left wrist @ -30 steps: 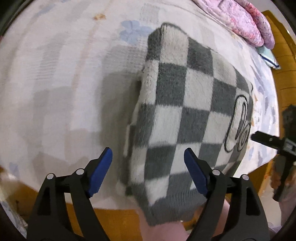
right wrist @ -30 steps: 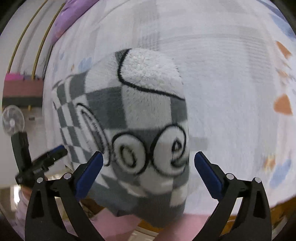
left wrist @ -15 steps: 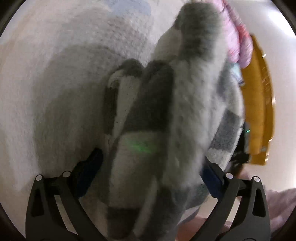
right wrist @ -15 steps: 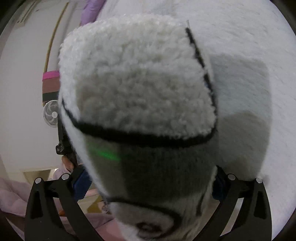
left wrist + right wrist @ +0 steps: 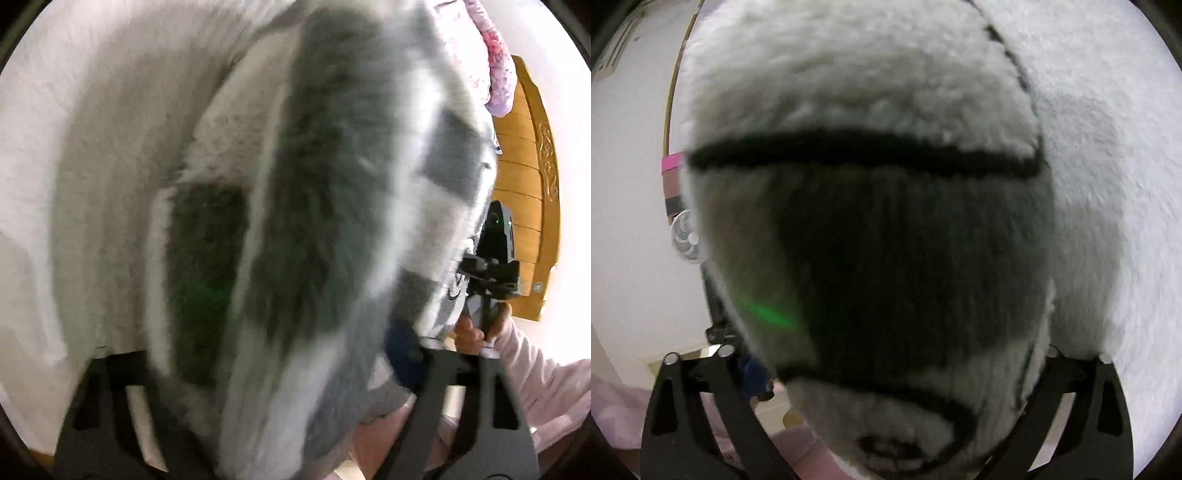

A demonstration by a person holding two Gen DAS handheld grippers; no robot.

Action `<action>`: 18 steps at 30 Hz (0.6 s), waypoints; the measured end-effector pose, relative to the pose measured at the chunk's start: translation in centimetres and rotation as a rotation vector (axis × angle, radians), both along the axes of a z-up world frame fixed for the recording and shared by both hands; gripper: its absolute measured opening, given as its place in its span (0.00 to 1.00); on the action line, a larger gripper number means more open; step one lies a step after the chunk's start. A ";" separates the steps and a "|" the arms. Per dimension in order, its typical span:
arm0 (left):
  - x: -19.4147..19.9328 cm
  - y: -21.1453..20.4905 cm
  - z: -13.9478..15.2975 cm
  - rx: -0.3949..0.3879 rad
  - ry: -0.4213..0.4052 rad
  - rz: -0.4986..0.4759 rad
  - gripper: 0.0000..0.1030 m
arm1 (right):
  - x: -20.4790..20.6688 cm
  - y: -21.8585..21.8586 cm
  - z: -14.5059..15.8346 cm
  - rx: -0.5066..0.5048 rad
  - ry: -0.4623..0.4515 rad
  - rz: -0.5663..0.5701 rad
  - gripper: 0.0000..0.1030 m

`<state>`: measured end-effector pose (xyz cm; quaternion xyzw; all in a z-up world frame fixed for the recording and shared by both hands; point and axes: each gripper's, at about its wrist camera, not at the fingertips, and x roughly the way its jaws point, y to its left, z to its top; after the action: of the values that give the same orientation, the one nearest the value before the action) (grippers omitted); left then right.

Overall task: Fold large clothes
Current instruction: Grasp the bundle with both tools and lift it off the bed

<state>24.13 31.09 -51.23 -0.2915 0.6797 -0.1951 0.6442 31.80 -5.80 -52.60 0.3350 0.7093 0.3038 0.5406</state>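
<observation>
On the bed [image 5: 66, 122], folded checkered sweater [image 5: 314, 206] fills both views. Left gripper [image 5: 258, 373] jaws just closing, right gripper [image 5: 901, 369] narrowing slightly, sweater edge between each; pad contact hidden, cannot tell. Risk: thick fleece bunches, only top layers caught, fold slips apart.

A bed [image 5: 55, 155] under a pale, nubby cover carries a folded grey-and-white checked sweater [image 5: 314, 221], which lies at the near edge. A pink quilt [image 5: 495, 55] lies heaped at the far end, by the wooden headboard [image 5: 524, 192].
</observation>
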 end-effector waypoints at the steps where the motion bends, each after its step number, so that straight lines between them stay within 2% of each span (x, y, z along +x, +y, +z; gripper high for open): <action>1: -0.2 0.0 0.9 0.027 0.001 0.011 0.56 | 0.0 -0.1 0.5 -0.008 0.006 -0.011 0.81; 3: -0.4 -0.5 2.5 0.083 -0.005 0.002 0.50 | -0.1 -0.1 2.4 -0.046 0.016 -0.019 0.75; 5: -0.3 -1.4 4.6 0.131 -0.021 -0.047 0.50 | 0.4 -0.3 5.4 -0.046 -0.003 0.004 0.71; 12: -0.7 -2.6 13.7 0.138 -0.090 -0.033 0.50 | -0.3 -1.5 15.8 -0.066 -0.085 -0.055 0.69; 15: -0.8 -3.2 18.3 0.132 -0.151 -0.043 0.50 | -1.4 -2.6 20.9 -0.096 -0.144 -0.099 0.69; 18: -1.9 -4.2 21.9 0.106 -0.194 -0.039 0.50 | -3.0 -3.9 25.8 -0.154 -0.153 -0.180 0.70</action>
<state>22.27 26.91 -29.30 -0.2235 0.6289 -0.1988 0.7176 28.80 -9.72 -26.77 0.3305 0.6544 0.2232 0.6424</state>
